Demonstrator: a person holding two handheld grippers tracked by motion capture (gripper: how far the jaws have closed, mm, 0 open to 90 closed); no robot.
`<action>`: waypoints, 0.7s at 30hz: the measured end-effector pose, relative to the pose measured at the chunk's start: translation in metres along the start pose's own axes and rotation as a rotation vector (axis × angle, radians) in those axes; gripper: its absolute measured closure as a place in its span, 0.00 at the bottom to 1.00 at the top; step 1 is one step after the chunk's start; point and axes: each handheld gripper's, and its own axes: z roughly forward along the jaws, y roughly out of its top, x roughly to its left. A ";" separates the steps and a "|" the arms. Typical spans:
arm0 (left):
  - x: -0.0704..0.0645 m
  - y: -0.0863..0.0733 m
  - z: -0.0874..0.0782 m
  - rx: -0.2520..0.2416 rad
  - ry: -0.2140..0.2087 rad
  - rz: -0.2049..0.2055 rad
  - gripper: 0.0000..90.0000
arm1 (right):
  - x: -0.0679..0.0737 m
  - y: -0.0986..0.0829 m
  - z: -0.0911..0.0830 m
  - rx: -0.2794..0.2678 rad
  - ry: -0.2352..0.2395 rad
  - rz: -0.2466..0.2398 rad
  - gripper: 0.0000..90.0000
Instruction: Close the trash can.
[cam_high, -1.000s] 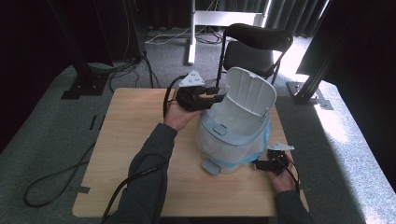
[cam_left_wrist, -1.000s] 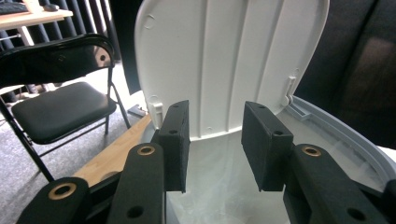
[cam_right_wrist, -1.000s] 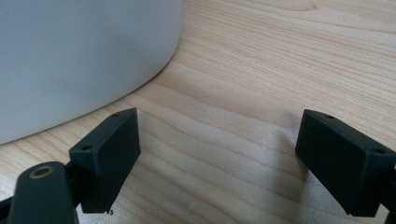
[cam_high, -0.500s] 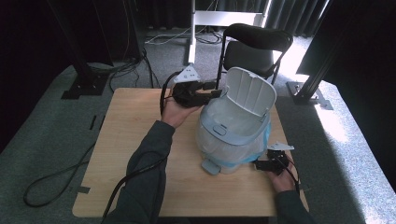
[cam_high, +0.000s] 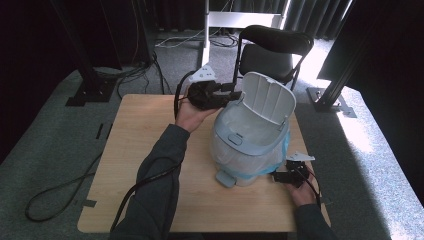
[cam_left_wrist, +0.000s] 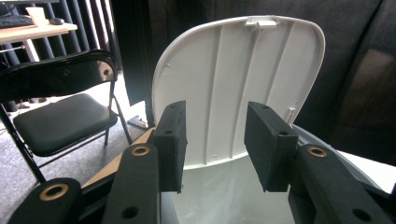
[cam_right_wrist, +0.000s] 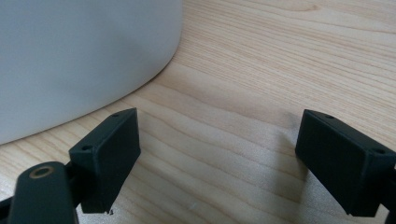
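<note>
Left gripper (cam_high: 231, 93), jaws parted, neared the raised lid (cam_high: 267, 100); a push could tip the bin (cam_high: 250, 145). Right gripper (cam_high: 281, 176) rested released.

I'm working in a curtained recording studio: black drapes (cam_high: 190, 12), stand bases (cam_high: 87, 92), floor cables (cam_high: 55, 197), grey carpet (cam_high: 45, 135), folding chair (cam_high: 272, 50).

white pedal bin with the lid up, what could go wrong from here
1. The left gripper, open, sits at the raised white ribbed lid; a nudge could drop the lid shut.
2. The white pedal bin is near the wooden table edge; pushing may slide it.
3. The right gripper, open on the table beside the bin, steadies nothing.
</note>
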 end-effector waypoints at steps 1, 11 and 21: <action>0.000 0.001 0.000 0.000 -0.001 0.001 0.67 | 0.000 0.000 0.000 0.001 0.000 0.000 0.14; -0.005 0.011 0.005 0.021 -0.002 0.035 0.70 | 0.000 0.000 0.000 0.000 0.000 0.000 0.14; -0.010 0.023 0.010 0.033 -0.002 0.066 0.71 | 0.000 0.000 0.000 0.001 0.000 0.000 0.14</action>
